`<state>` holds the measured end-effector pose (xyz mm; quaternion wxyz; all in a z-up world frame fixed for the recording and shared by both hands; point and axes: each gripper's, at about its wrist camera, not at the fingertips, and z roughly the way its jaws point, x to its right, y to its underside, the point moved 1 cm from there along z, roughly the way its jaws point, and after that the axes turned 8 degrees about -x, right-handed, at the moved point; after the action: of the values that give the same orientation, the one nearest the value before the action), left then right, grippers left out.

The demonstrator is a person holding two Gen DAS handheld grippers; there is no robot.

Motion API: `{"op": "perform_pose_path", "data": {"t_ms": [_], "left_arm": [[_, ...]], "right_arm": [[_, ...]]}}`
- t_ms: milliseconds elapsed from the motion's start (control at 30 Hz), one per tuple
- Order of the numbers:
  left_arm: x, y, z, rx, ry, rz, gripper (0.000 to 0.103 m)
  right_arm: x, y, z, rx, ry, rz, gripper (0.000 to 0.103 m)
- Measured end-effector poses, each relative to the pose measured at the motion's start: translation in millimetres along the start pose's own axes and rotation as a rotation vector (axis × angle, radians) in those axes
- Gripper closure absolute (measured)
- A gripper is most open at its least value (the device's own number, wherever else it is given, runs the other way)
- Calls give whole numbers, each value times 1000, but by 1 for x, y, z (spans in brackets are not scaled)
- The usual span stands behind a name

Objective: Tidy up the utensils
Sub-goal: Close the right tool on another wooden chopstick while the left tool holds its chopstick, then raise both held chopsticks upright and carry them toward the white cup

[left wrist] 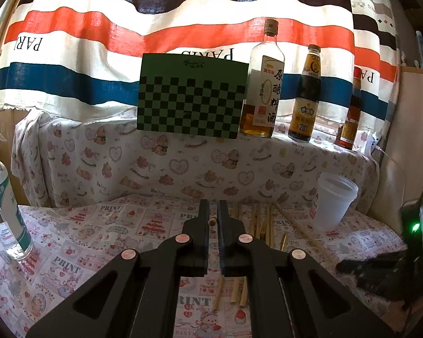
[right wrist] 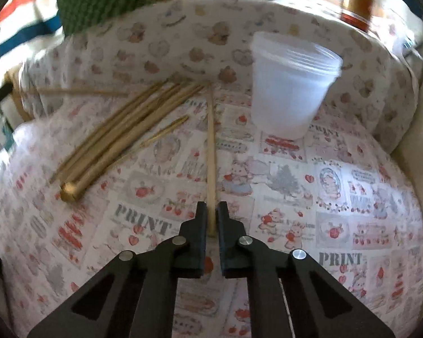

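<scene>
My right fingers (right wrist: 211, 219) pinch one chopstick (right wrist: 210, 155); left fingers (left wrist: 213, 217) grip another; lift level toward the plastic cup (right wrist: 292, 90), upper right.

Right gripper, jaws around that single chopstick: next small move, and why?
Probably lift it and swing it toward the white plastic cup. The right gripper has its jaws closed on the near end of one chopstick, which lies apart from the chopstick pile. The cup stands upright and open just beyond. The left gripper already pinches another stick.
</scene>
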<state>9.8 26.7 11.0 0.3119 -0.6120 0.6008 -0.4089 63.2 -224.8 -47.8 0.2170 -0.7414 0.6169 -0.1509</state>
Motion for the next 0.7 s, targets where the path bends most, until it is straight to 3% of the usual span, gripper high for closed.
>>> {"op": "perform_pose_path", "data": {"t_ms": [133,300,400,533,700], "left_arm": [[-1,0,1,-4,28,-3,99],[3,1,-2,13,23,19,99],[5,1,-4,23,11,31,99],[3,0,-6,30,15,20,99],[-3,-3,-11,54,27,-18,99]], "right_arm": [[9,-5,-38,187,-9,54,95],[15,2,-90,484,67,87,95],[10,5,-100,532,76,57,95],[10,12,-120,616,25,54,95],[15,25,-145,762,25,66,95]]}}
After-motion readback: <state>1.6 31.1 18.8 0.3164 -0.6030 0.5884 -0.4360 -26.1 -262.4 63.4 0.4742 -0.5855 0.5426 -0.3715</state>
